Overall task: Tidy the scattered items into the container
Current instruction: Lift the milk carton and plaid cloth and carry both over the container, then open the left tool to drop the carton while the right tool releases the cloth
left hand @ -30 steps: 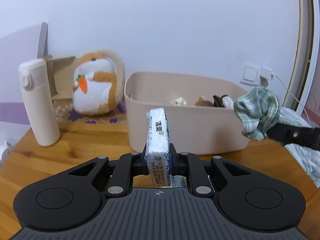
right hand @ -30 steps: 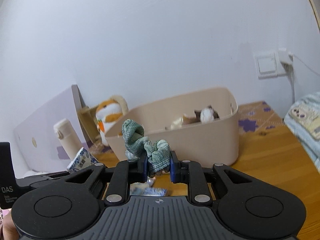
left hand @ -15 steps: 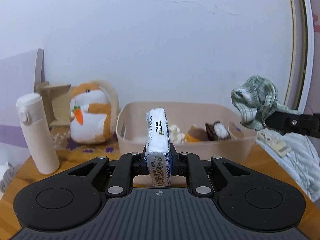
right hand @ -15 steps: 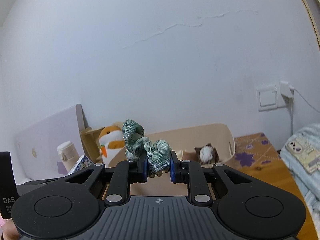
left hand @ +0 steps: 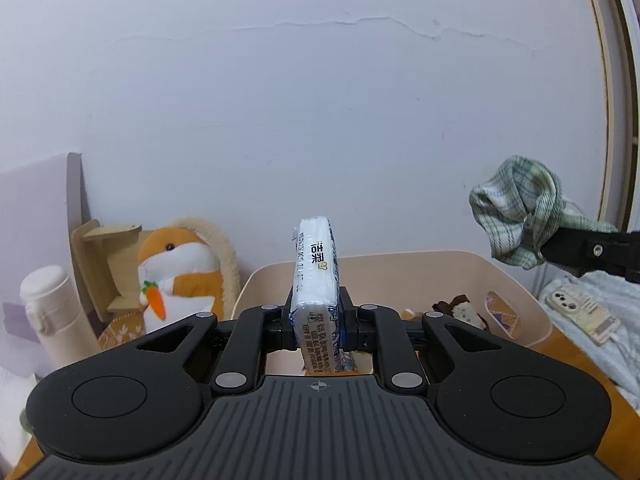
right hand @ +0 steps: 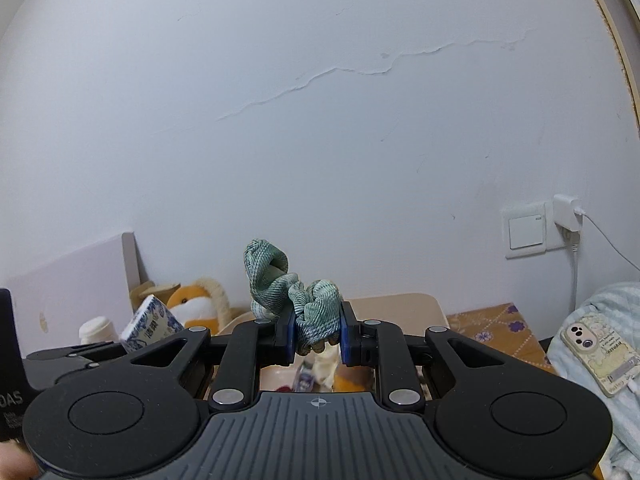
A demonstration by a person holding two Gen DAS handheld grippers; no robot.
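**Ana:** Two tools up, both loaded. The left tool [left hand: 318, 322] pinches a soft plastic-wrapped tissue pack [left hand: 316, 280] on its narrow edge, upright, with bold black Chinese characters down the white spine and fine print lower down that is too small to read.

**Ben:** And the blue pattern on that wrapper shows from the other side, tissue pack [right hand: 150, 322] tilted there. What's the right tool got?

**Ana:** The right tool [right hand: 318, 334] is clamped on a green checked scrunchie [right hand: 304, 300], woven cloth, ruffled and bunched, one loop poking up above the blue pads.

**Ben:** From the left camera the scrunchie [left hand: 516, 212] hangs in the air at the right, above the bin's far end.

**Ana:** The bin [left hand: 420, 270] is beige plastic, smooth, with rounded corners, sitting on the wooden table [left hand: 560, 344]. The tissue pack is raised in front of its left part. Small plush bits lie inside.

**Ben:** Left of it, a fuzzy orange-and-white hamster toy [left hand: 180, 276] with a felt carrot, then a matte cream flask [left hand: 56, 316].

**Ana:** Lettering "DAS" on the left tool's black body [right hand: 10, 400]. A phone [right hand: 600, 354] in a cartoon case rests on a pale blue blanket [right hand: 592, 312].
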